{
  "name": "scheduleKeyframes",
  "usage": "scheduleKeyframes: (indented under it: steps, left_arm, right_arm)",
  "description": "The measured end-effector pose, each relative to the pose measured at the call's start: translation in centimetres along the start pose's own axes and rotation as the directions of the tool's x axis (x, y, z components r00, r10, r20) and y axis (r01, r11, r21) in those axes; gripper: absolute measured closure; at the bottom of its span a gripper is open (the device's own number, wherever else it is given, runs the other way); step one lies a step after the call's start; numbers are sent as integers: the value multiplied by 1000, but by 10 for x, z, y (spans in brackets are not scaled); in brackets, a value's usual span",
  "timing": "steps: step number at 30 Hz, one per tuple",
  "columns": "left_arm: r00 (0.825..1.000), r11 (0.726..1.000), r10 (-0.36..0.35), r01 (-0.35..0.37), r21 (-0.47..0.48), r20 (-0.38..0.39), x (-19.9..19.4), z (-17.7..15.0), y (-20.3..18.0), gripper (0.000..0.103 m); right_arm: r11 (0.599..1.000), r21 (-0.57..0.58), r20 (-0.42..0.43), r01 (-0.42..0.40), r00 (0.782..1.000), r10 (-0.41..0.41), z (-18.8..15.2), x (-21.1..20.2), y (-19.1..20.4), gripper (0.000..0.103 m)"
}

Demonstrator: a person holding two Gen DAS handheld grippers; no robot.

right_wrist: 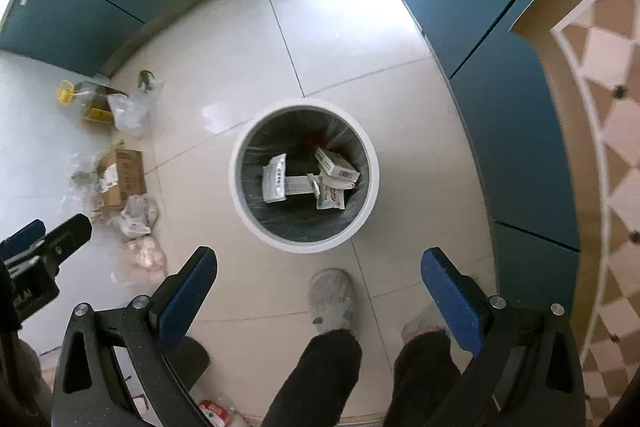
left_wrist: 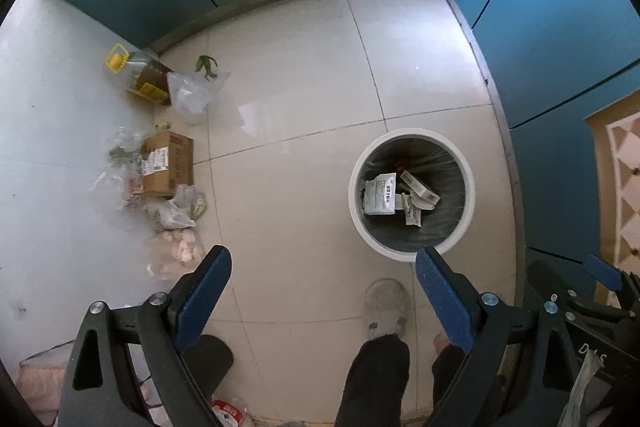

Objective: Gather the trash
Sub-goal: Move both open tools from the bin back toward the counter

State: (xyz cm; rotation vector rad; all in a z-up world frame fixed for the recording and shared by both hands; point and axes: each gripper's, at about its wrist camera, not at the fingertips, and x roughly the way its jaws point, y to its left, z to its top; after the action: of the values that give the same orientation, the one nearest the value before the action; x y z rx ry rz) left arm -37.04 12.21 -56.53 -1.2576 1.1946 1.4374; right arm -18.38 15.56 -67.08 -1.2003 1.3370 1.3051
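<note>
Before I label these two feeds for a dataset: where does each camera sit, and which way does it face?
Left wrist: rides the left claw, aimed down at the floor; trash bin ahead right, cardboard box left; shows its open blue fingers, the person's slipper, and the right claw at right.
Right wrist: rides the right claw, aimed down with the trash bin centered; shows open fingers, slipper, left claw at left.
Shared: bin, box, slipper.

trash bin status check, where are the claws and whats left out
Both claws open, empty: left claw, right claw. Bin upright, packets inside. Cardboard box and bags on the floor. Nothing blocking the bin.
</note>
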Motion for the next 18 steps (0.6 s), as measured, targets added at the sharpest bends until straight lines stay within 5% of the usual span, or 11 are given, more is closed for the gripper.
scheduleKeyframes:
  steps: [12,18]
  left_arm:
    - [997,999,9,-13,44,78,-136,-28,-7,9]
    - [964,988,53,-88,126,262,-234,-32,-50,9]
  right_arm:
    - [999,-9,99,-53,994,54,-34,-170,2,0]
    - [987,37,167,-155,975,147,-51,-268,-23,0]
